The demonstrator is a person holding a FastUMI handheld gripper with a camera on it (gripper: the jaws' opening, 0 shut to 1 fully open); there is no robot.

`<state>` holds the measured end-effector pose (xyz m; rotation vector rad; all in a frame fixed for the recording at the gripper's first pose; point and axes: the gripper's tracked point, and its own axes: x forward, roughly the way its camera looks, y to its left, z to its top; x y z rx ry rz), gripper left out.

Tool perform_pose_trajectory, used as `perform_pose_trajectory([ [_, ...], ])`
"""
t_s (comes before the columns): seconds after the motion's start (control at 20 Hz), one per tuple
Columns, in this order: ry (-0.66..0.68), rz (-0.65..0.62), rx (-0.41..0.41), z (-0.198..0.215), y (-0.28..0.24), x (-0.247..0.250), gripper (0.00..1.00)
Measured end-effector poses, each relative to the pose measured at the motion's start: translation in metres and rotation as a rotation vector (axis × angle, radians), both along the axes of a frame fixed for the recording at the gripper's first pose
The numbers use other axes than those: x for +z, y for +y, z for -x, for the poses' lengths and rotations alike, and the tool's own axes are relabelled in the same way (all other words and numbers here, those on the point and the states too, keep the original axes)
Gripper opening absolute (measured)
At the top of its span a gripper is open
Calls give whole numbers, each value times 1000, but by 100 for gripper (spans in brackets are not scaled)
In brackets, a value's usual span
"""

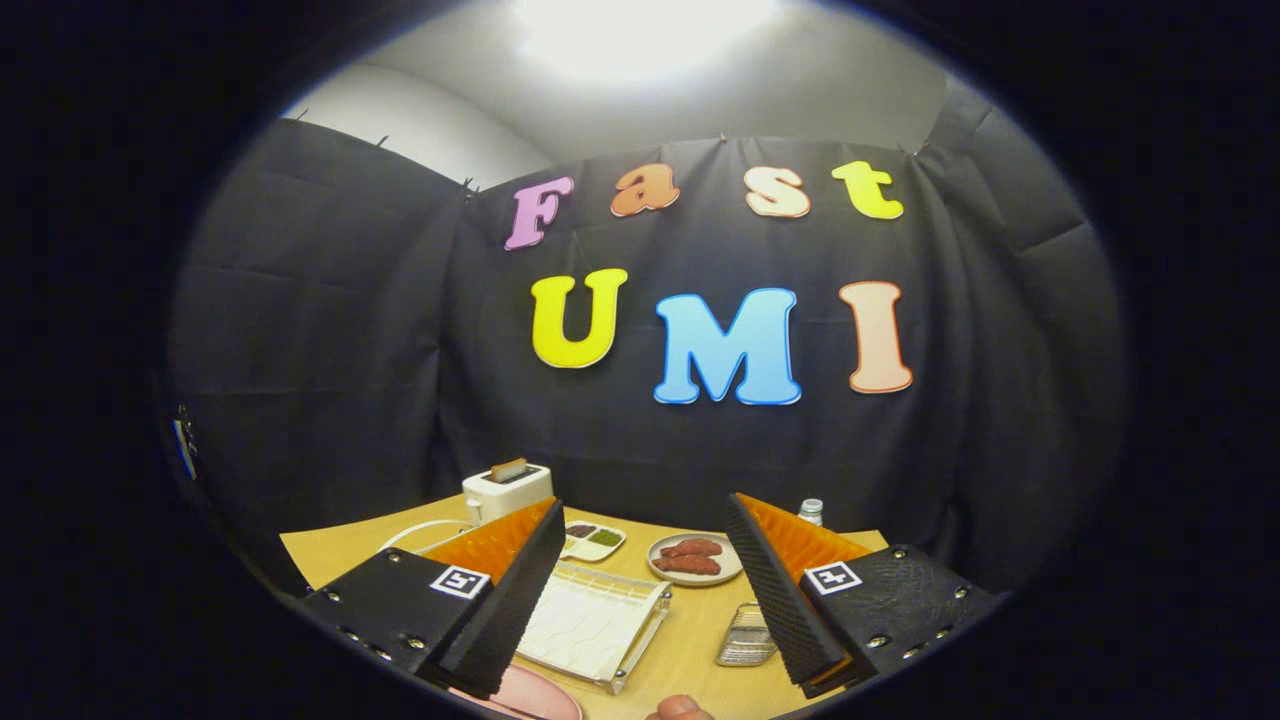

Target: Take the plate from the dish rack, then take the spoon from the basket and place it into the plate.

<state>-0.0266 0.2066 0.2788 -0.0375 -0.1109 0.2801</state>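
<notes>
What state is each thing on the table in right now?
hand-held gripper: open, holding nothing
dish rack: flat between the fingers
pink plate: on the table, near the rack
basket: contents unclear
toaster: bread raised
plate of food: beyond the fingers

The bench (690,640) is pale yellow wood. A white toaster (507,492) stands at the far left, a white dish rack (592,625) nearer, a pink plate (535,695) nearest. Reddish-brown sausages (690,556) lie on a pale dish (696,577). The basket (747,636) is silver wire mesh.
</notes>
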Motion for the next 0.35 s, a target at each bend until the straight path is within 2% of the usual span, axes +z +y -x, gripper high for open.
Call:
perform_pose_trajectory([
  [0.35, -65, -79, -107, -22, -54, 47, 99],
])
